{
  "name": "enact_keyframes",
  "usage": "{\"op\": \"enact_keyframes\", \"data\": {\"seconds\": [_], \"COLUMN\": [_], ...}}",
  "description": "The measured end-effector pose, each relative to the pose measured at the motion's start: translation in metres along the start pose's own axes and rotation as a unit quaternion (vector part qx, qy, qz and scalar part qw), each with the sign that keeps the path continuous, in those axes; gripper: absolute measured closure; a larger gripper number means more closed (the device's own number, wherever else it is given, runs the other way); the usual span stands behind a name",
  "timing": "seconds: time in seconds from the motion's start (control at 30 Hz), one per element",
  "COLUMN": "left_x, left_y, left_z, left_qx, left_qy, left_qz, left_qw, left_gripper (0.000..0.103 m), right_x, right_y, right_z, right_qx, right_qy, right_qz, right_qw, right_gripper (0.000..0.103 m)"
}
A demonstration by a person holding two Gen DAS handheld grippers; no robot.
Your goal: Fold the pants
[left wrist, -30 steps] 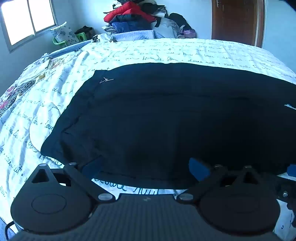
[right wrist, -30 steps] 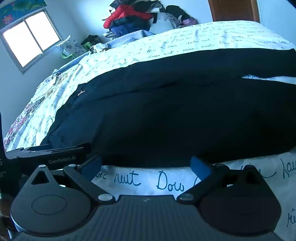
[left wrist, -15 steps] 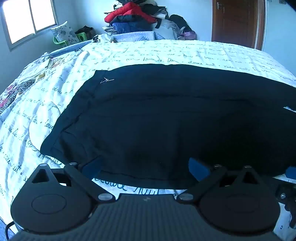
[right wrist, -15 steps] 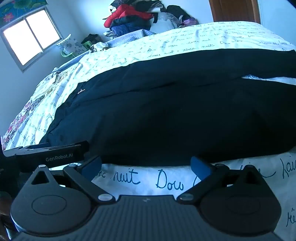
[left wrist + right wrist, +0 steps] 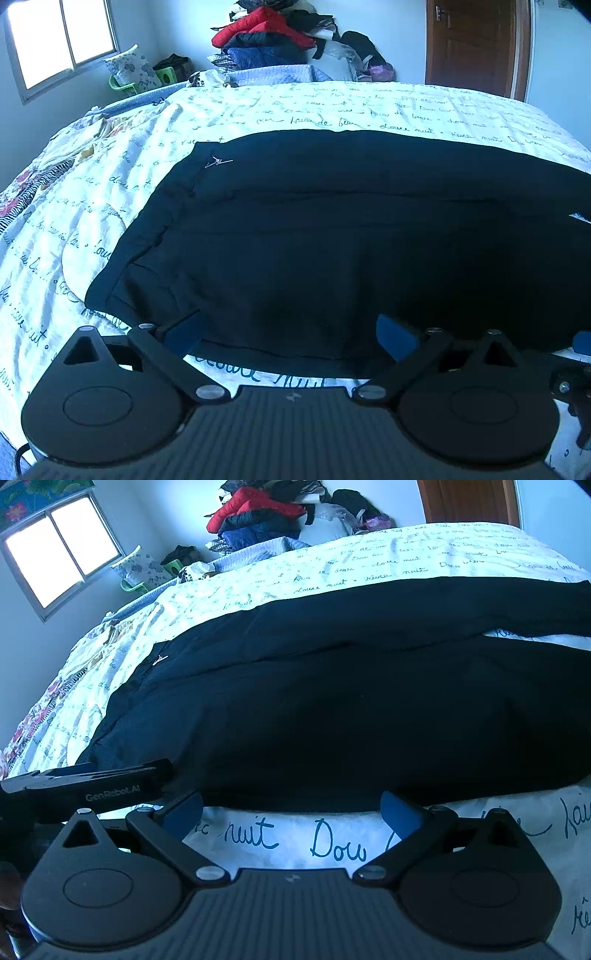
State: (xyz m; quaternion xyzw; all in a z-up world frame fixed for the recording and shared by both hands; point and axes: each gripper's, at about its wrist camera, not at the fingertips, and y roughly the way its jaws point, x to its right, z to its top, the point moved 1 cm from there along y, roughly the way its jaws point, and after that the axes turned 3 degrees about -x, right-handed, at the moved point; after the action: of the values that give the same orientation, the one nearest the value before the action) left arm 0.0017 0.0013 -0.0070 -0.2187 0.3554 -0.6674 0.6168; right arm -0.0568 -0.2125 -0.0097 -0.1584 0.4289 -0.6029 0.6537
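Black pants (image 5: 332,240) flat on bedspread (image 5: 92,206), left tongs (image 5: 290,338), right tongs (image 5: 291,812) — both spread wide, empty

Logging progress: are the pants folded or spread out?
Spread out. The pants lie flat on the bedspread, both legs apart with a white strip showing between them.

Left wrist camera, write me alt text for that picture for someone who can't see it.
Black pants lie spread flat across a bed with a white cover printed in handwriting. The left tongs hover open at the near edge of the pants, holding nothing. A pile of clothes, a window and a brown door are behind.
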Motion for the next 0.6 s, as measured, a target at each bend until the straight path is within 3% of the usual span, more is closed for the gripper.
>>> {"op": "enact_keyframes", "data": {"seconds": [0.37, 0.6], "left_x": [-0.0048, -0.0049], "left_y": [0.0003, 0.0001], "left_z": [0.0026, 0.0032], "left_qx": [-0.002, -0.002], "left_qy": [-0.010, -0.012], "left_qz": [-0.009, -0.017], "left_qw": [0.9999, 0.9998], "left_gripper": [0.003, 0.003], "right_x": [-0.0016, -0.0050], "right_y": [0.0049, 0.0070], "right_z": [0.0068, 0.0082], "right_qx": [-0.002, -0.003], "right_qy": [-0.016, -0.025], "right_qz": [-0.029, -0.025], "right_qw": [0.999, 0.999], "right_gripper": [0.000, 0.000]}}
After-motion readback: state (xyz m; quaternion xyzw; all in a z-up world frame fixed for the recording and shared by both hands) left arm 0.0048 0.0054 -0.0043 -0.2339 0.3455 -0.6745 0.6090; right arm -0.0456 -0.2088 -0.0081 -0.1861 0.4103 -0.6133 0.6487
